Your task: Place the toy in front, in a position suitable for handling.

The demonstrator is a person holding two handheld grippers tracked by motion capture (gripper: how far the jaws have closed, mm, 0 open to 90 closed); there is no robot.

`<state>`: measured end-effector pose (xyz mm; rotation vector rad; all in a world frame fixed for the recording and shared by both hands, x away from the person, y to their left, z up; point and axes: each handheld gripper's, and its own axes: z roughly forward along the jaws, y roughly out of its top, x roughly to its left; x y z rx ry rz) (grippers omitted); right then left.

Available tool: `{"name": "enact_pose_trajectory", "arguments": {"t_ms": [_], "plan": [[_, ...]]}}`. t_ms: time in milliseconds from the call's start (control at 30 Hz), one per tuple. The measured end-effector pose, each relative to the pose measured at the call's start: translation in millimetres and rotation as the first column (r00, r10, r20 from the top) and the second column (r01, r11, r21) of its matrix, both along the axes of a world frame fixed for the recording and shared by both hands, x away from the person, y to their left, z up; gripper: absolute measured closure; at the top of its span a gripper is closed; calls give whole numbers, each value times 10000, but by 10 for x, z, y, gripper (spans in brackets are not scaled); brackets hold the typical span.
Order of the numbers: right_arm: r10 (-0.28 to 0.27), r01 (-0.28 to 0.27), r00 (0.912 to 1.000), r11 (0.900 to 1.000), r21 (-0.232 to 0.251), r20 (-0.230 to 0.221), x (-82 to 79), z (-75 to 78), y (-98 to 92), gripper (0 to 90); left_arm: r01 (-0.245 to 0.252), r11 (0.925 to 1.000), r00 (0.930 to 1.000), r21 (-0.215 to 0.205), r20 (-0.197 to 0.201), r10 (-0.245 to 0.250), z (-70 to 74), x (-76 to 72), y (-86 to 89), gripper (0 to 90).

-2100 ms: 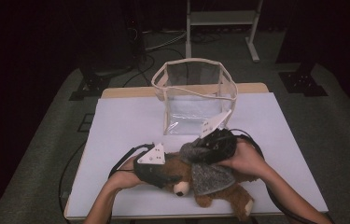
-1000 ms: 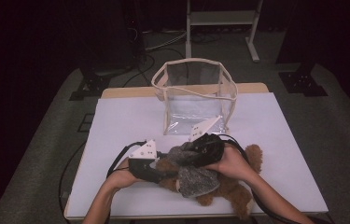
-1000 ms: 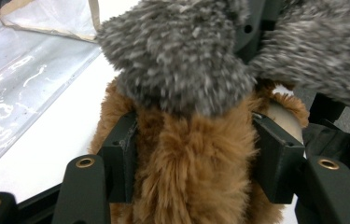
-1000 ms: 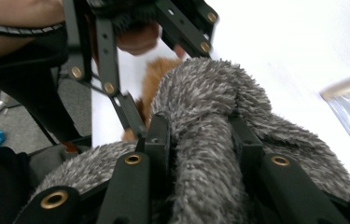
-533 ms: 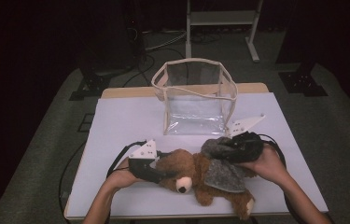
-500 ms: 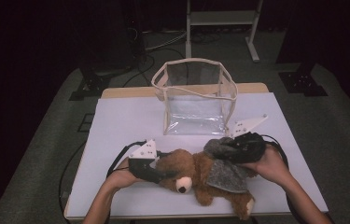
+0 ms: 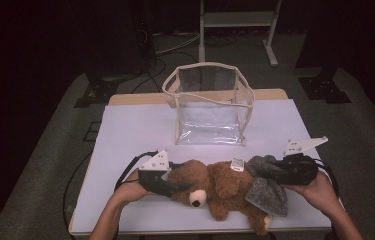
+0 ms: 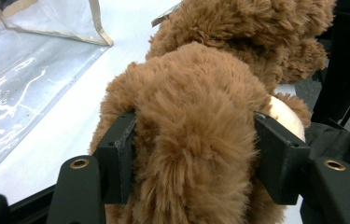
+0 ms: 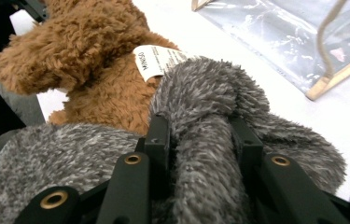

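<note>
A brown teddy bear (image 7: 220, 187) lies across the front of the white table (image 7: 135, 130), head to the left. My left gripper (image 7: 172, 187) is shut on its furry head (image 8: 196, 116), a black jaw pressing each side. A grey fuzzy cloth (image 7: 267, 195) drapes over the bear's lower body. My right gripper (image 7: 267, 167) is shut on a bunched fold of that grey cloth (image 9: 200, 102), at the bear's right end. A white label (image 9: 161, 60) sticks out of the bear beside the fold.
A clear plastic bag (image 7: 210, 107) with beige trim stands open-topped at the back middle of the table; its wall also shows in the left gripper view (image 8: 23, 70). Cables trail from both grippers. The table's front edge runs just under the bear.
My right gripper has moved to the right with the grey cloth, drawing it from over the bear's middle to its lower end. The left gripper has stayed on the head.
</note>
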<state>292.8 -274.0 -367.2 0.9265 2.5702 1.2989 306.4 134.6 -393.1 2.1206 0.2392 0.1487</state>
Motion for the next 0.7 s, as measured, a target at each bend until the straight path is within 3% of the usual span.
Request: {"name": "enact_pose_trajectory", "arguments": {"t_ms": [100,233,333,467,567,700], "plan": [[100,-100,9997,9999,-21,231,-23,31,71,656,4,10000,10000,74,21,-5,5,-2,-10,380],[654,-661,9968,9977,135,458,27,110,323,656,18,9999,10000,129,67,-19,9,-10,-16,379],[1132,-1147,9928,9927,378,398,83,111,537,656,25,9997,9999,223,122,-27,15,-22,-24,372],[1937,-1952,9807,9784,678,269,78,62,838,656,50,9997,9999,259,145,-54,10,-30,-17,369],[2049,-2069,9779,9771,495,422,41,70,889,656,103,9997,9998,243,172,-107,9,-37,-8,367],[1819,-1834,9820,9826,279,501,-15,104,714,656,117,9996,9997,248,192,-122,12,-41,-8,368]]}}
